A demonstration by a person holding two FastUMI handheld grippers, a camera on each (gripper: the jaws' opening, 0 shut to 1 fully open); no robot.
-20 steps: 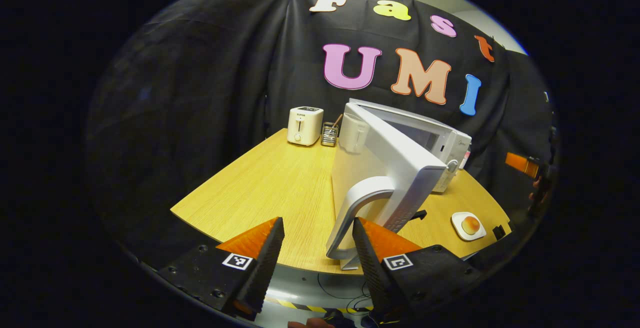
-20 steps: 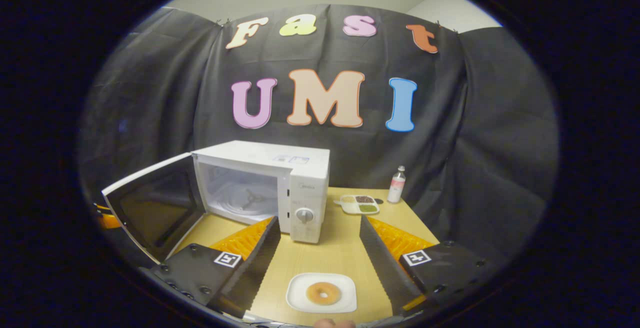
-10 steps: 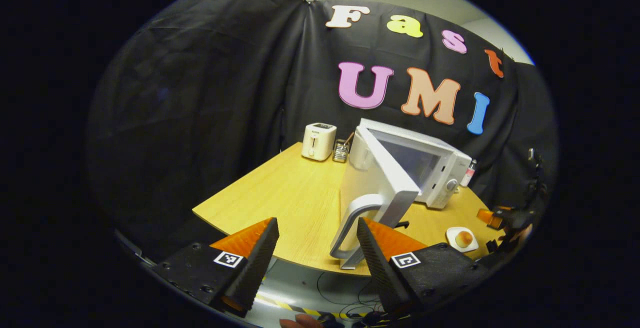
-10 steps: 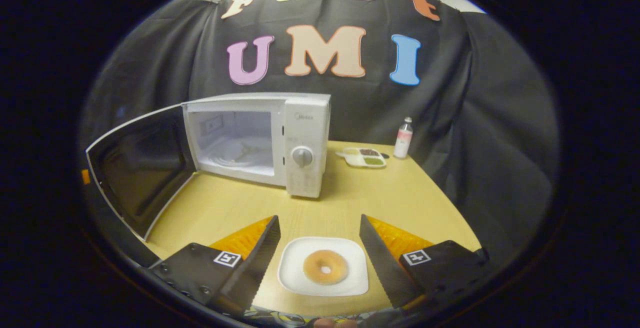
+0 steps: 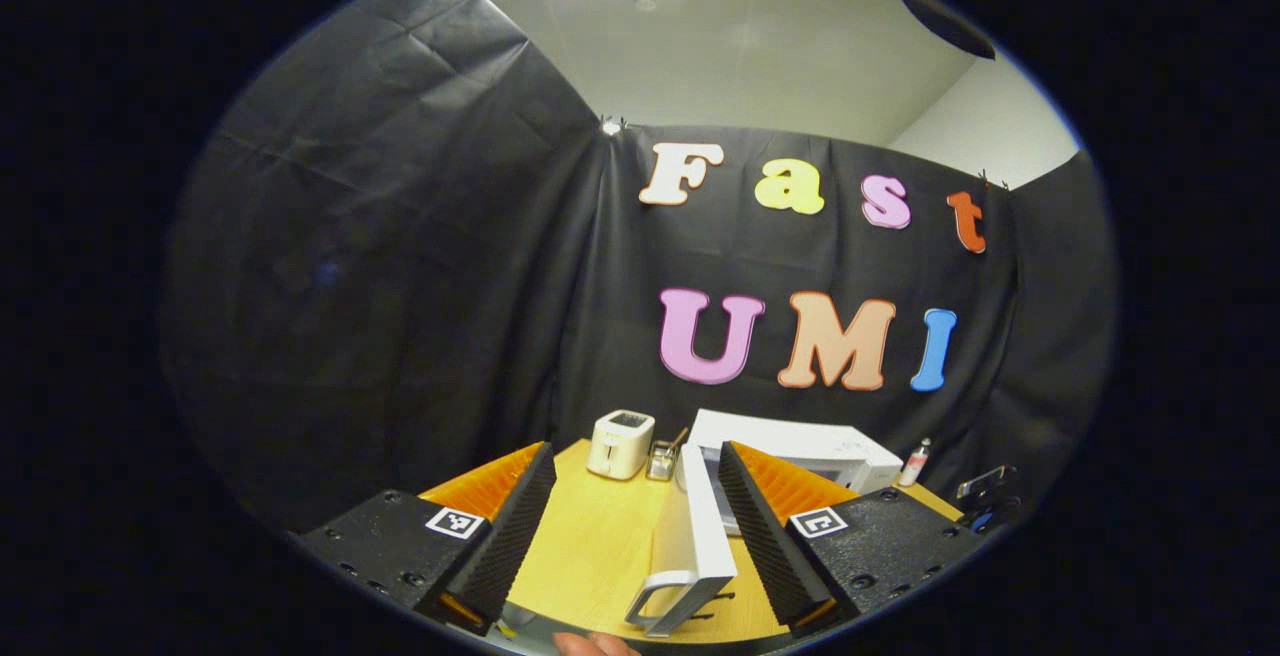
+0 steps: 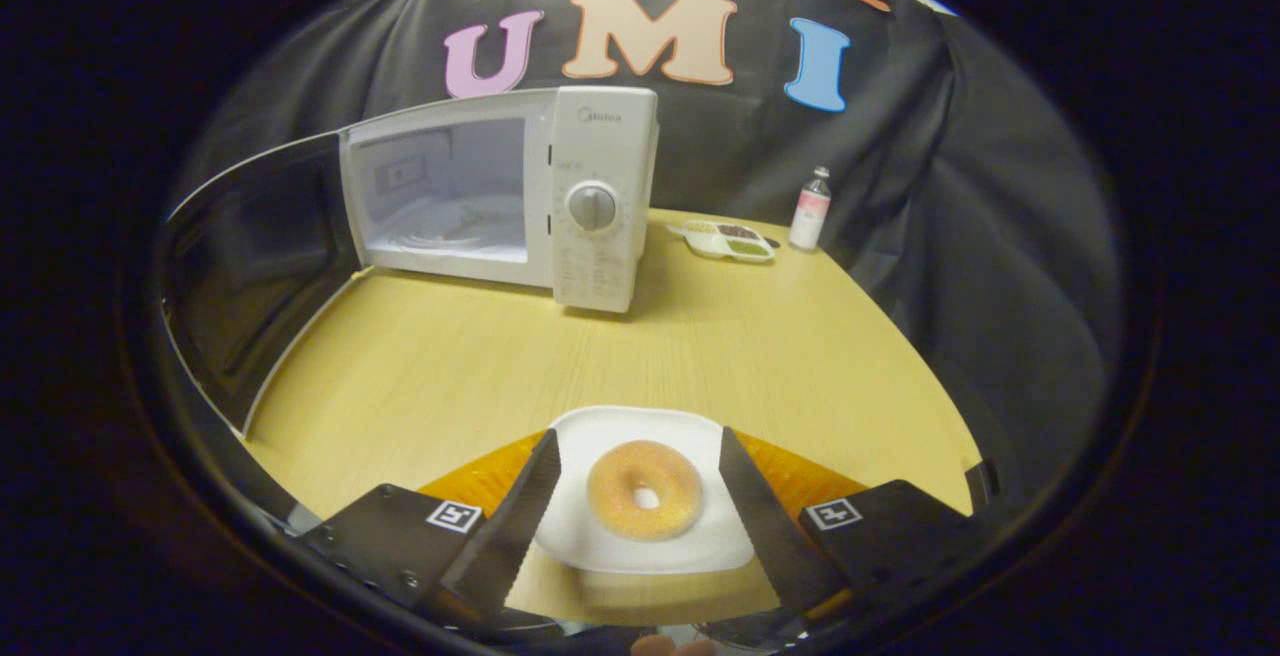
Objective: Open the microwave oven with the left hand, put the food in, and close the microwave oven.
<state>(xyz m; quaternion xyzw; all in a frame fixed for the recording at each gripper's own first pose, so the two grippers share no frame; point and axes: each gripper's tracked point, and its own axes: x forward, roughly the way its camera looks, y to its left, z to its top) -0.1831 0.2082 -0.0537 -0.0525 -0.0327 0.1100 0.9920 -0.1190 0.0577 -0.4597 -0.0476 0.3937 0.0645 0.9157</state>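
The right gripper (image 6: 632, 516) straddled the doughnut plate (image 6: 645, 546) at the bench's near edge, jaws apart, poised to grasp; the left gripper's (image 5: 635, 526) jaws also gaped, clear of the open microwave door (image 5: 690, 546).

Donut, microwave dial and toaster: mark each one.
donut (image 6: 645, 489), right gripper view, on its sugared ring, left of the hole.
microwave dial (image 6: 592, 207), right gripper view, on the knob's face.
toaster (image 5: 619, 444), left gripper view, on its front.
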